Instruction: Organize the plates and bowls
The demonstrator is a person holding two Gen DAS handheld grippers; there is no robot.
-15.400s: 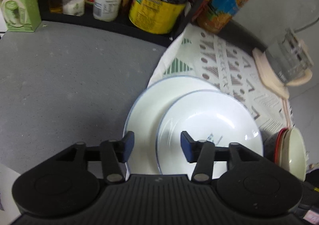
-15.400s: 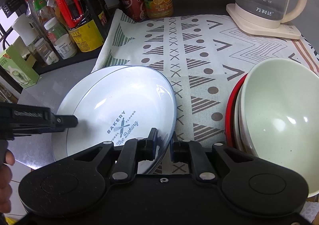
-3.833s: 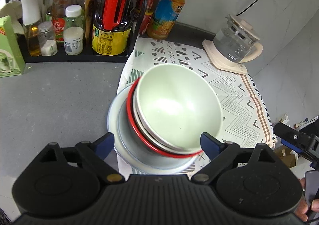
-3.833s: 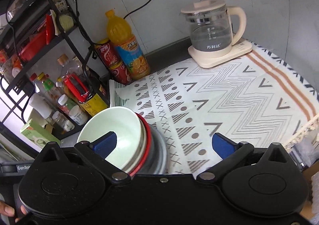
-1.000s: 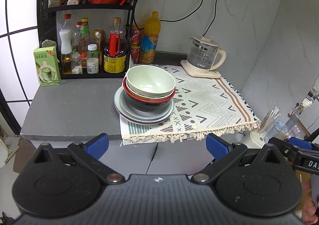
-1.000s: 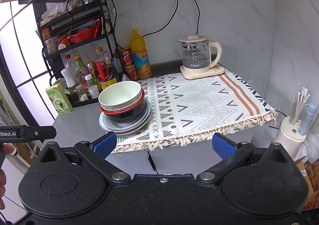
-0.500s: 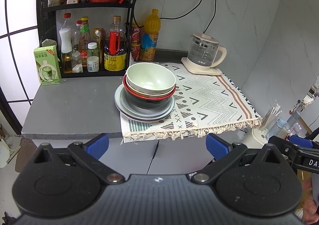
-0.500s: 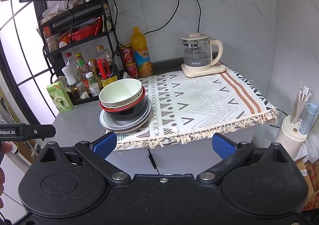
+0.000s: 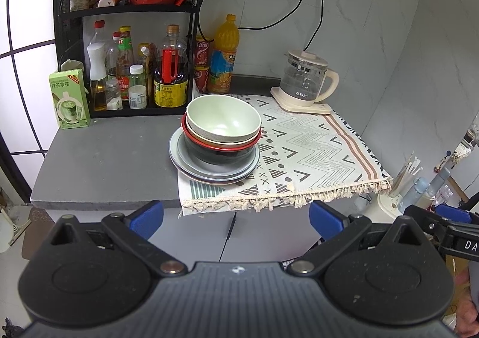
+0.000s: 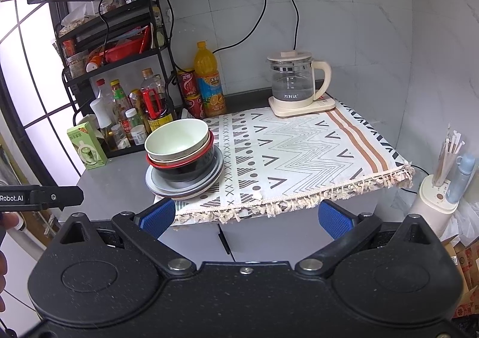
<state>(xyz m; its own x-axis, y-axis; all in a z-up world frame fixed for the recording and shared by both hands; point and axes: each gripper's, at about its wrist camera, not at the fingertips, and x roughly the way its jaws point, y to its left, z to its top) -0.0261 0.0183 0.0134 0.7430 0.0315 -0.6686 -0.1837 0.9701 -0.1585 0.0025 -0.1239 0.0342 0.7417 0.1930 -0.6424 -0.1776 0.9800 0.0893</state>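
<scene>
The left gripper (image 9: 236, 217), black with blue finger pads (image 9: 146, 218), has its jaws spread wide with nothing between them, and hangs in front of the counter's edge, well apart from the dishes. The right gripper (image 10: 245, 218) is likewise wide apart and empty, its blue pads (image 10: 333, 222) below the fringed hem of the patterned white tablecloth (image 10: 299, 152).

Beyond both, on the grey counter (image 9: 104, 155), stands a single stack: flat grey-rimmed plates (image 9: 209, 170) at the bottom, half on the cloth's left edge and half on bare counter, then a black bowl with a red rim (image 9: 218, 152), what looks like another thin bowl nested inside it, and a pale green bowl (image 9: 223, 121) on top, upright.

Behind the stack are an orange juice bottle (image 9: 223, 53), a black wire rack of sauce bottles (image 9: 131, 68) and a green carton (image 9: 70, 98). A glass electric kettle on a cream base (image 10: 296, 86) sits at the cloth's far corner.
</scene>
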